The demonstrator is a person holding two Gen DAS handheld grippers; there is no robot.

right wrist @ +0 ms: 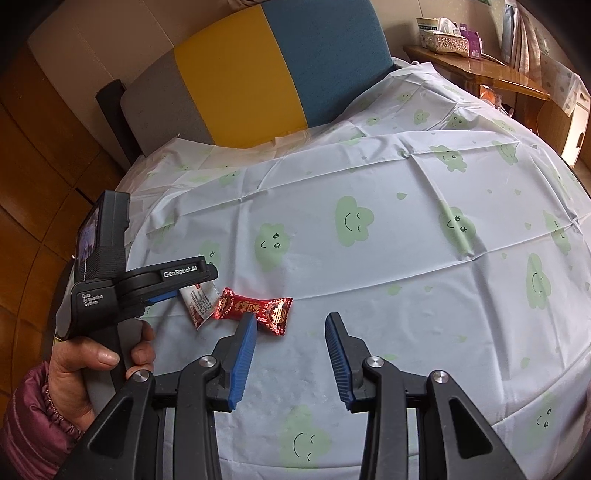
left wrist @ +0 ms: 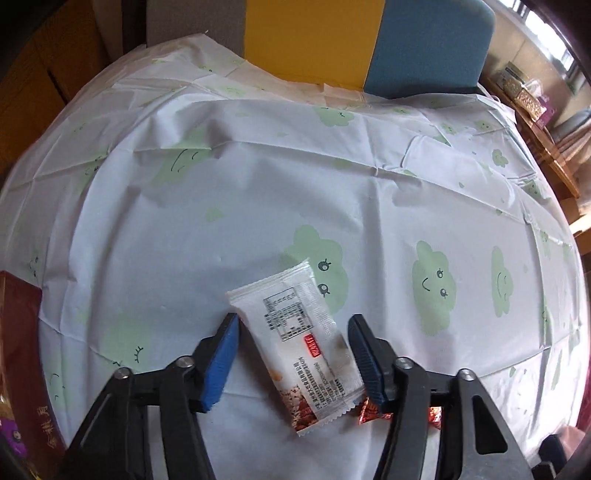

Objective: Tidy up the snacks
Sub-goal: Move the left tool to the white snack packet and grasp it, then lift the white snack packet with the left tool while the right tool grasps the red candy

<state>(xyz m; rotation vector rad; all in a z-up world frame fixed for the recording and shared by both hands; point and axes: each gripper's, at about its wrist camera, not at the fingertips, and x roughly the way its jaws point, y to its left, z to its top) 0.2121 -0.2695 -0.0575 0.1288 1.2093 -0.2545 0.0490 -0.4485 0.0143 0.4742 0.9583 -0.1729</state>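
Note:
A white snack bar packet point(left wrist: 295, 339) lies flat and slanted on the cloud-print tablecloth point(left wrist: 258, 184). My left gripper point(left wrist: 293, 321) straddles it, open, with the blue pads right beside its long edges. The packet is not creased. A red foil candy point(right wrist: 255, 306) lies just right of the packet's point(right wrist: 199, 299) end; a bit of the candy point(left wrist: 373, 410) shows behind my left gripper's right finger. My right gripper point(right wrist: 291, 321) hangs open with nothing between its fingers, its left fingertip point(right wrist: 247, 325) just in front of the candy. A hand point(right wrist: 92, 354) holds the left gripper's black handle point(right wrist: 110, 291).
A dark red box point(left wrist: 18, 350) sits at the table's left edge. A grey, yellow and blue chair back point(right wrist: 277, 55) stands behind the table. A wooden side table point(right wrist: 480, 70) with a tissue box point(right wrist: 443, 33) is at the far right. A purple sleeve point(right wrist: 33, 424) shows at the lower left.

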